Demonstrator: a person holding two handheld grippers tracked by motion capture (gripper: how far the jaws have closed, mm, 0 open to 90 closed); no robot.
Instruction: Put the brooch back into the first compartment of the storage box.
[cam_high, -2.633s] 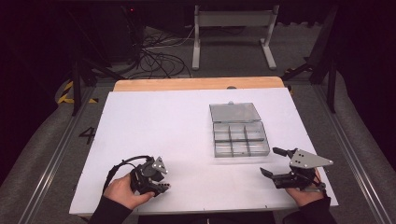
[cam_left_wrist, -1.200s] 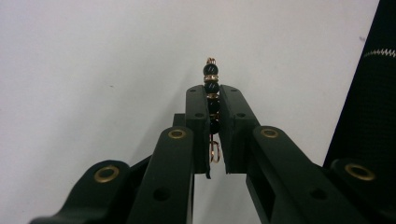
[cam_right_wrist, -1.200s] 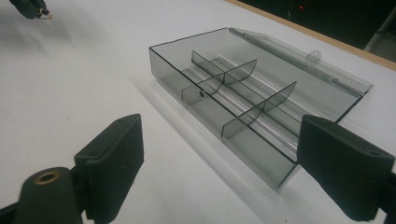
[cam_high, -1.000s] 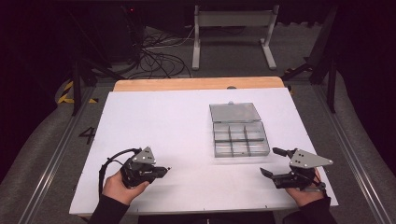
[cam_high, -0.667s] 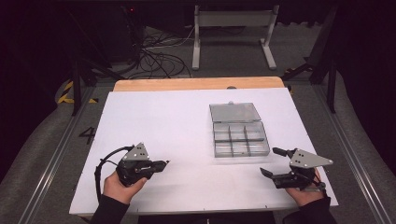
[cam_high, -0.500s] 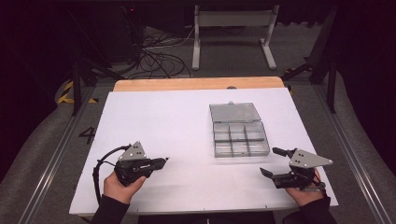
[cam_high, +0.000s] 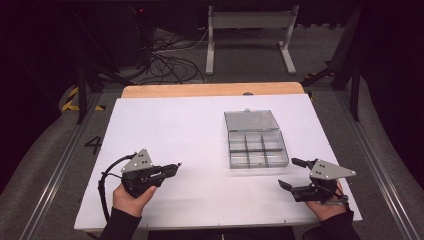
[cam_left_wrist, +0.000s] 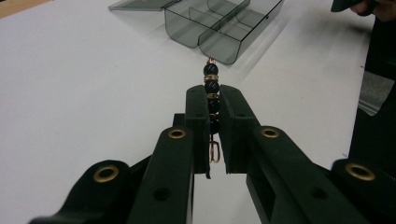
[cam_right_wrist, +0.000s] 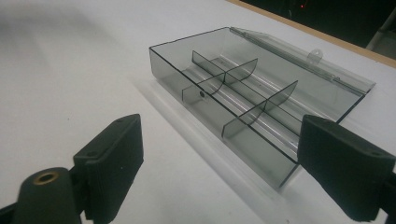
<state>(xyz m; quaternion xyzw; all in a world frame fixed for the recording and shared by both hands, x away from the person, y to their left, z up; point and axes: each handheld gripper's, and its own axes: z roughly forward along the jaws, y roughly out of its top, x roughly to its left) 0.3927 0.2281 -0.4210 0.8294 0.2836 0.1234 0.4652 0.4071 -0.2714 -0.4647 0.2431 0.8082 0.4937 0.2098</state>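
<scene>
1. Left claw (cam_left_wrist: 212, 100): jaws pressed onto a short beaded piece (cam_left_wrist: 211, 86) of dark round beads with gold-coloured spacers on copper-coloured wire. A wire loop shows behind the pads; the beaded end sticks out past the jaw tips.
2. In the high view the left claw (cam_high: 176, 166) sits over the near-left part of the tabletop (cam_high: 170, 125), pointing right toward the box, with the bead piece just a speck at its tip. It is well apart from the box.
3. Right claw (cam_right_wrist: 219, 158): jaws spread wide, nothing between them. In the high view it (cam_high: 292, 172) sits at the near-right of the tabletop, just beside the box's near-right corner, not touching it.
4. Compartment box (cam_high: 257, 147): smoky clear plastic, resting right of centre, lid (cam_high: 251, 120) laid flat open on the far side. Dividers mark 6 compartments, 2 rows of 3; no contents visible in them.
5. Writing: a dark "4" (cam_high: 93, 145) is marked on the floor strip left of the tabletop. A small pale label on the left claw's body is too small to read. No brand is legible on the box.
</scene>
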